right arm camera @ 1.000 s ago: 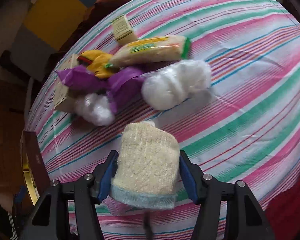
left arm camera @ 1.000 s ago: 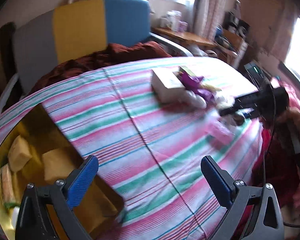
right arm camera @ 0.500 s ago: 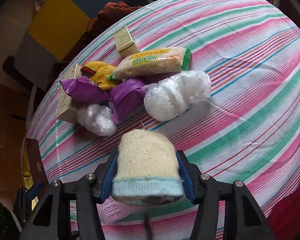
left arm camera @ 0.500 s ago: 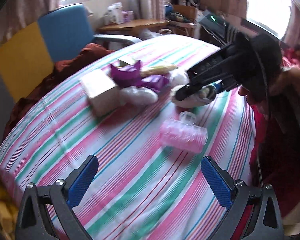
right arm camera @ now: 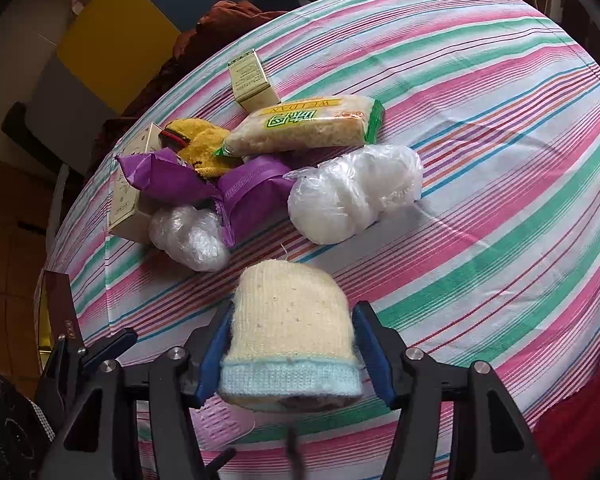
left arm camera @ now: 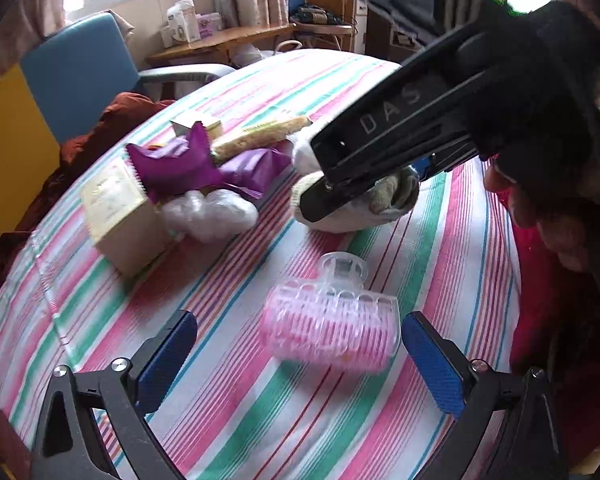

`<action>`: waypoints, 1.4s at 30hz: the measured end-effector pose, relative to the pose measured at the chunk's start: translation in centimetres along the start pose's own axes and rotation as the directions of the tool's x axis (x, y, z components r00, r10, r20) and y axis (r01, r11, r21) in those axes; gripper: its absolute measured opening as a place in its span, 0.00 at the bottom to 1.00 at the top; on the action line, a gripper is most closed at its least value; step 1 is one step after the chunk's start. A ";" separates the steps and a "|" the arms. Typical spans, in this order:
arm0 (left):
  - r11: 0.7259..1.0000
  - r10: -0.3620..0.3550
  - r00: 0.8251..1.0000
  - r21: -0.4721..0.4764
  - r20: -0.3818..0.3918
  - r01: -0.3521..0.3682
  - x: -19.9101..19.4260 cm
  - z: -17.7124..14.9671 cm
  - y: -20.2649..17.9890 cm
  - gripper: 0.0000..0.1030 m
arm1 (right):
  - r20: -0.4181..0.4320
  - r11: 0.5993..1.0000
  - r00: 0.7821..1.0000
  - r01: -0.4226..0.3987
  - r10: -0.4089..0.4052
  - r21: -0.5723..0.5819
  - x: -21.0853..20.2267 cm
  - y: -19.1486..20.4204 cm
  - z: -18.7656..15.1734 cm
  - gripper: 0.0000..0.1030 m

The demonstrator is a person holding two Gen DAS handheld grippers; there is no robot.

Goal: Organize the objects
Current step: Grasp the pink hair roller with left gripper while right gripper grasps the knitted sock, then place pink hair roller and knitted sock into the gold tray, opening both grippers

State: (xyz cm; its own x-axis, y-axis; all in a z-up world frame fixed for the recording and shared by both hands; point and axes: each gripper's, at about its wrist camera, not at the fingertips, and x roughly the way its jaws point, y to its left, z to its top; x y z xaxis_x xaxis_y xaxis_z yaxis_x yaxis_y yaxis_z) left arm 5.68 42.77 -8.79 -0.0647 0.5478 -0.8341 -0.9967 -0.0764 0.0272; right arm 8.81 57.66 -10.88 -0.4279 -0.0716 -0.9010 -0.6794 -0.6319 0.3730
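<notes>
A pink and clear hair claw clip (left arm camera: pixel 332 328) lies on the striped tablecloth (left arm camera: pixel 228 400), between the fingers of my left gripper (left arm camera: pixel 296 332), which is open and does not touch it. My right gripper (right arm camera: pixel 292 316) holds a cream knitted cap with a pale blue hem (right arm camera: pixel 290 332); its blue pads press on both sides while the jaws are opening slightly. In the left wrist view the right gripper (left arm camera: pixel 400 132) tilts down over that cap (left arm camera: pixel 352 208), which sits low at the cloth.
A pile lies beyond: purple wrappers (right arm camera: pixel 204 184), a noodle packet (right arm camera: pixel 304 128), two cardboard boxes (right arm camera: pixel 252 80), white plastic bundles (right arm camera: pixel 356 196), a yellow cloth (right arm camera: pixel 204 144). A gold-lined box (right arm camera: pixel 56 316) stands at the left edge. A blue and yellow chair (left arm camera: pixel 76 76) stands behind.
My left gripper swung away from the gold-lined box, across the cloth and down, until the pink clip lay between its fingers. The right gripper stayed put with the knitted cap.
</notes>
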 end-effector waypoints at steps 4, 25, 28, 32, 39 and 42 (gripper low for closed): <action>1.000 -0.013 1.000 -0.010 -0.026 0.013 1.6 0.3 -0.2 0.88 | -0.001 1.000 1.000 0.010 -0.010 -0.003 0.3 -0.1 0.3 0.62; 0.987 0.035 0.998 -0.159 0.045 -0.028 0.9 -3.5 1.3 0.72 | 0.003 0.993 0.998 0.056 -0.056 -0.104 0.4 1.1 -0.3 0.55; 0.979 0.060 0.997 -0.200 0.048 -0.049 -0.8 -4.9 2.3 0.71 | 0.004 0.993 0.999 0.053 -0.053 -0.107 0.4 1.2 -0.3 0.55; 0.965 0.071 0.995 -0.257 0.075 -0.049 -3.3 -6.6 2.4 0.71 | 0.010 0.991 1.000 -0.009 0.010 -0.134 0.2 1.9 -0.8 0.55; 0.930 0.141 0.980 -0.357 0.139 -0.084 -9.8 -9.0 4.0 0.72 | 0.025 0.970 0.998 -0.057 0.065 -0.235 -0.3 4.4 -1.6 0.55; 0.906 0.206 0.965 -0.405 0.164 -0.125 -13.1 -10.6 5.2 0.72 | 0.039 0.963 0.998 -0.043 0.055 -0.268 -0.7 5.4 -2.3 0.55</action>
State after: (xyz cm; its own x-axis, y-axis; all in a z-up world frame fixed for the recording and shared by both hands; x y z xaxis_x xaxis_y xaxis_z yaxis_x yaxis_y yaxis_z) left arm 1.88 26.38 -3.50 -0.2761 0.6493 -0.7086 -0.8748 -0.4752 -0.0946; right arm 6.84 52.54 -8.72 -0.4875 -0.0763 -0.8698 -0.4761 -0.8118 0.3381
